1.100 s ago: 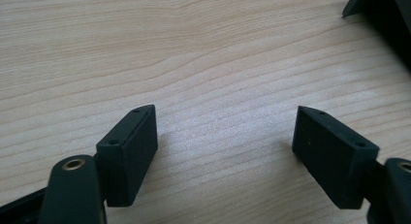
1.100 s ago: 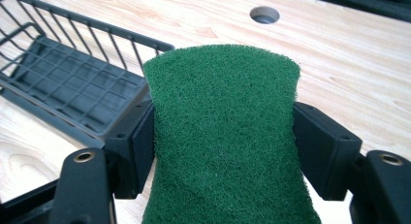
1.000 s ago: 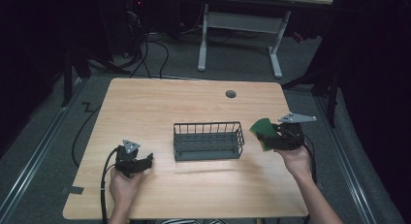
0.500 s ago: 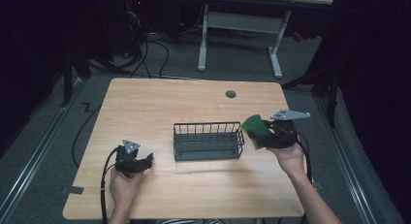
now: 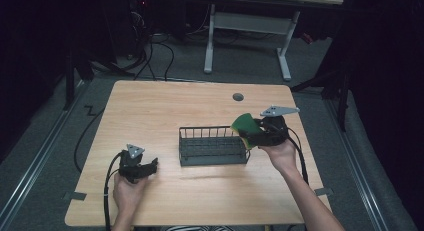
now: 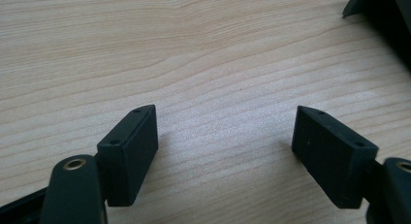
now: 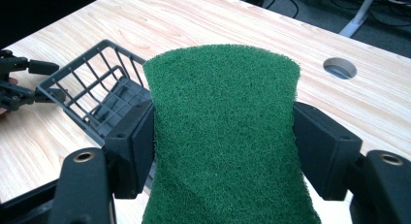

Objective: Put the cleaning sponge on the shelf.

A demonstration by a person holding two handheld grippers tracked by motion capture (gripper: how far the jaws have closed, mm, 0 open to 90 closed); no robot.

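I count one green, rough-fibred scouring pad (image 7: 223,136), clamped between my right fingers (image 7: 133,146). One dark wire rectangular basket (image 5: 212,146) stands just beyond them. One pale wooden table (image 5: 165,106) lies under my empty left fingers (image 6: 128,153).

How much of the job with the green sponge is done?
Picked up: the green sponge is squeezed between the jaws of the right gripper and is off the table. Happening now: it hangs at the right end of the wire basket, just above the rim. Left to do: put it inside and let go. The basket looks bare inside. The left gripper waits open on the table.
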